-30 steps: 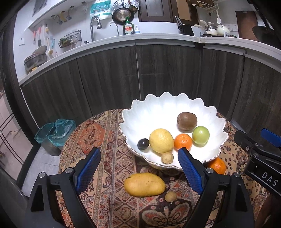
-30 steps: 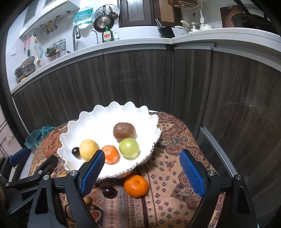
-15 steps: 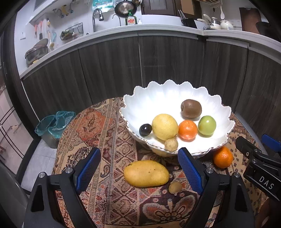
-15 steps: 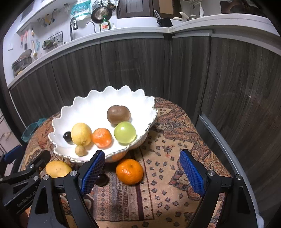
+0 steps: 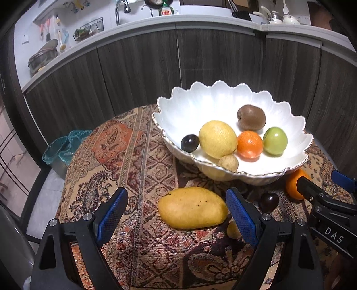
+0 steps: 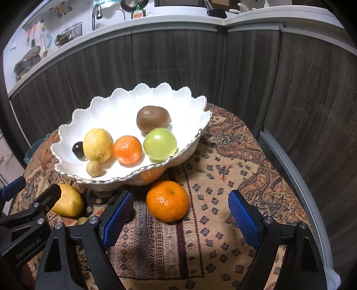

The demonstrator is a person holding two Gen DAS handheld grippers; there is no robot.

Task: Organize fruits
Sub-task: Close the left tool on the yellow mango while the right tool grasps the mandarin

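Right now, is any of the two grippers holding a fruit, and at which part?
Nothing is held. The left gripper stands open above the mango, and the right gripper stands open near the loose mandarin, touching neither.

A home kitchen. A pale worktop runs along dark wood-grain cabinet doors, with a sink tap and a bottle of dish soap behind it. A wire rack and brushes hang on the wall, a lidded pot sits at the left end, and white teapots stand at the right. A lined bin stands on the floor.
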